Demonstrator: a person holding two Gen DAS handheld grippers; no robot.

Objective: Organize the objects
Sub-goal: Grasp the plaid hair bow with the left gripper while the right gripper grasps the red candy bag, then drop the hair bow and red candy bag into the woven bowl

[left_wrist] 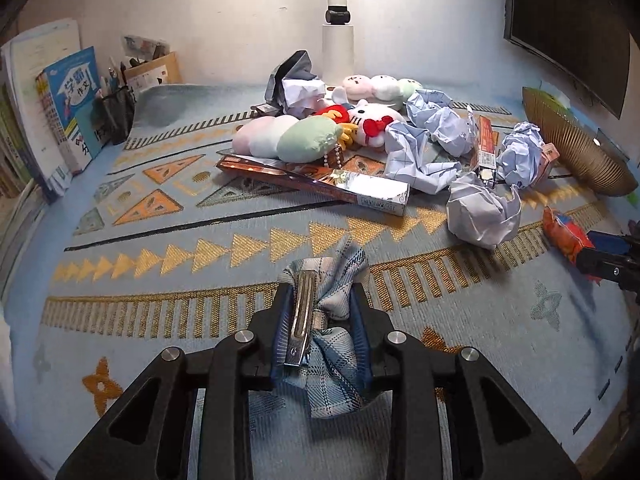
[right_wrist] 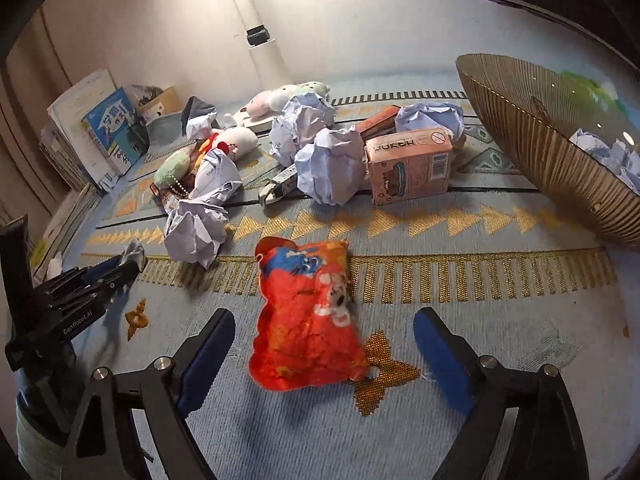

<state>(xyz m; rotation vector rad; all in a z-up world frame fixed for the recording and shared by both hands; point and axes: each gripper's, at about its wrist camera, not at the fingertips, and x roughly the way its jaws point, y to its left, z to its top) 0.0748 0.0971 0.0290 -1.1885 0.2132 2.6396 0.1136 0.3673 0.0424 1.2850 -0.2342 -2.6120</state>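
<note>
Our left gripper (left_wrist: 320, 316) pinched the plaid bow hair clip (left_wrist: 326, 312); our right gripper (right_wrist: 324, 352) spread around the orange snack packet (right_wrist: 308, 316). Crumpled paper (right_wrist: 196, 232) at eleven o'clock might snag, we judged

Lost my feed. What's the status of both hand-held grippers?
Left hand-held gripper shut on plaid bow clip. Right hand-held gripper open, straddling orange snack bag. Crumpled paper beyond, clear.
</note>
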